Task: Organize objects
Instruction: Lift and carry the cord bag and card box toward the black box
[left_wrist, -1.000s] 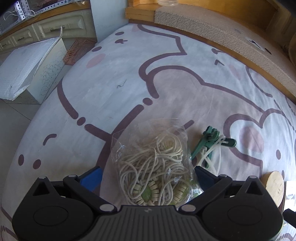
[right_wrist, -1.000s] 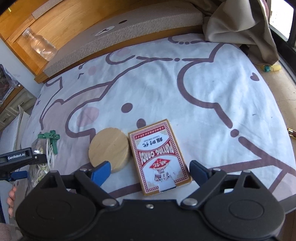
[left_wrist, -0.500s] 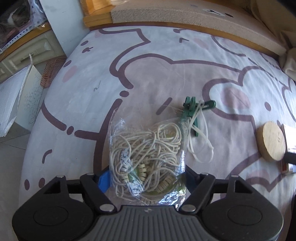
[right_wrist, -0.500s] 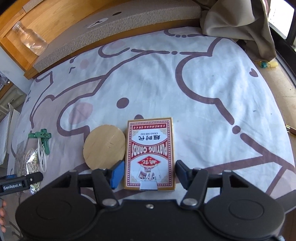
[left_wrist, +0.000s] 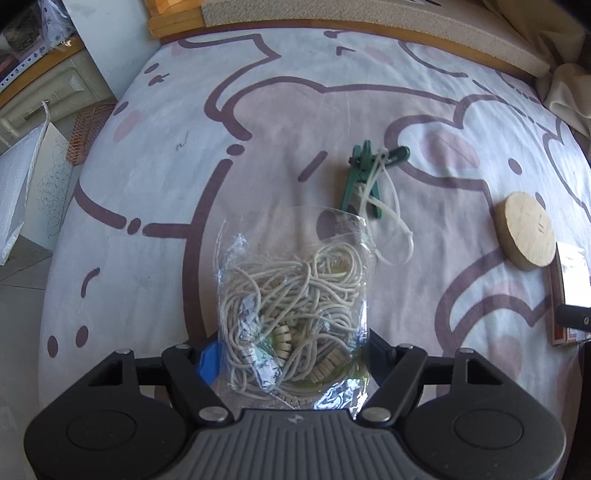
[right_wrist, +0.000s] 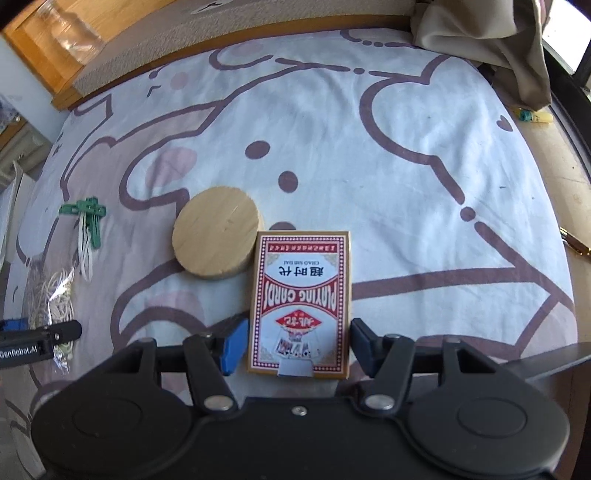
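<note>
My left gripper (left_wrist: 291, 354) is shut on a clear plastic bag of white cords (left_wrist: 295, 306), which lies on the bed sheet. A green clip with white ties (left_wrist: 365, 177) lies just beyond the bag. My right gripper (right_wrist: 295, 343) is shut on a red playing card box (right_wrist: 301, 291). A round wooden disc (right_wrist: 216, 238) touches the box's far left corner. The disc (left_wrist: 526, 230) and the card box edge (left_wrist: 570, 288) also show at the right of the left wrist view. The bag (right_wrist: 51, 295) and the green clip (right_wrist: 88, 221) appear at the left of the right wrist view.
The bed sheet (right_wrist: 369, 147) has a brown cartoon print. A padded headboard (left_wrist: 369, 18) runs along the far side. A beige cloth (right_wrist: 480, 40) is heaped at the far right corner. A white padded envelope (left_wrist: 18, 184) and a wire basket (left_wrist: 86, 133) are off the bed's left side.
Both grippers have closed: the left onto the cord bag, the right onto the card box. The card box turned straight between the right fingers. The left view swung to the right.
</note>
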